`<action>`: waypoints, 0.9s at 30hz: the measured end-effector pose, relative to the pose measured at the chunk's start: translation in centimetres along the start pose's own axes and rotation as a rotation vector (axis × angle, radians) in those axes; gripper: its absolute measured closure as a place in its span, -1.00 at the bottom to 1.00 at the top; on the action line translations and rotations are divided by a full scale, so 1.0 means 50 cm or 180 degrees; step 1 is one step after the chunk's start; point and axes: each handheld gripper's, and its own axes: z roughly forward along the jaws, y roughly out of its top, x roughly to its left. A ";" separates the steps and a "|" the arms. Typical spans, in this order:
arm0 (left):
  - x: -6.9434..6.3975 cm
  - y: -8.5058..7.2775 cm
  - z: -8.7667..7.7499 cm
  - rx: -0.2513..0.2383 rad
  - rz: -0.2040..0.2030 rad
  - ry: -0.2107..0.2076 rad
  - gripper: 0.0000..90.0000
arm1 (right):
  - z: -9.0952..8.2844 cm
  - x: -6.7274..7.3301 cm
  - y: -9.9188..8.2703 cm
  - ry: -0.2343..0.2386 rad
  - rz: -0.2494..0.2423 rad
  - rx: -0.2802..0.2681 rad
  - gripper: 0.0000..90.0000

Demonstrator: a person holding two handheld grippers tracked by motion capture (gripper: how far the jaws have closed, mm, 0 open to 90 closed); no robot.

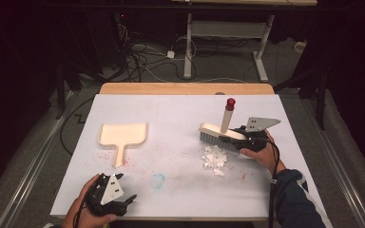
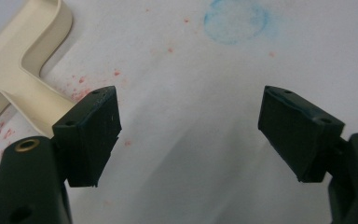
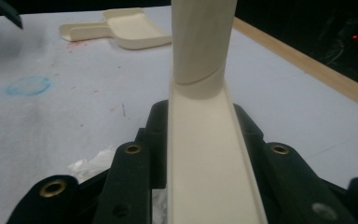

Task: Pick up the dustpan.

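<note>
Item 1. Right gripper (image 1: 235, 138): clamping the cream plastic hand brush with grey bristles and a red-capped upright handle (image 1: 217, 131) across its flat back, jaws drawn narrow against both sides of the brush head; in the right gripper view the cream back (image 3: 205, 154) is running straight up between the jaws. The bristles are resting on the white table covering (image 1: 180, 114), just beyond the gripper.

Item 2. Pile of torn white paper scraps (image 1: 215, 157): lying just beside the right gripper, on its near-left side, touching or nearly touching the bristles.

Item 3. Left gripper (image 1: 129, 199): jaws standing wide apart with nothing between them, hovering low over the covering.

Item 4. Cream plastic dustpan with a short flat handle (image 1: 122, 137): lying flat ahead of the left gripper, its handle pointing back toward that gripper; well apart from the scraps and the right gripper.

Item 5. Stains: a faint blue ring (image 1: 158, 181) between the two grippers, red specks (image 2: 116, 73) near the dustpan handle.

Handling note, as judgement: sweeping is going best with the bristles kept flat on the covering and drawn in short strokes toward the dustpan, the grip staying square so the head is not twisting. The idle gripper should be taking the dustpan handle and steadying the pan's lip against the surface.

Markings: no brand, label or writing is readable on any item.
</note>
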 end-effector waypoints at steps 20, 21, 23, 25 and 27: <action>0.021 -0.002 -0.014 -0.0068 -0.0099 0.0177 -0.55 | -0.076 0.043 0.048 -0.0590 0.0008 -0.0287 0.50; 0.023 -0.003 -0.014 -0.0077 -0.0129 0.0183 -0.55 | -0.082 0.045 0.050 -0.0634 0.0032 -0.0308 0.50; 0.029 -0.004 -0.014 -0.0080 -0.0174 0.0211 -0.55 | -0.093 0.052 0.055 -0.0736 0.0082 -0.0330 0.50; 0.038 -0.006 -0.015 -0.0112 -0.0264 0.0218 -0.55 | -0.102 0.062 0.058 -0.0846 0.0184 -0.0355 0.50; 0.046 -0.008 -0.013 -0.0141 -0.0320 0.0264 -0.55 | -0.113 0.073 0.059 -0.0885 0.0198 -0.0370 0.50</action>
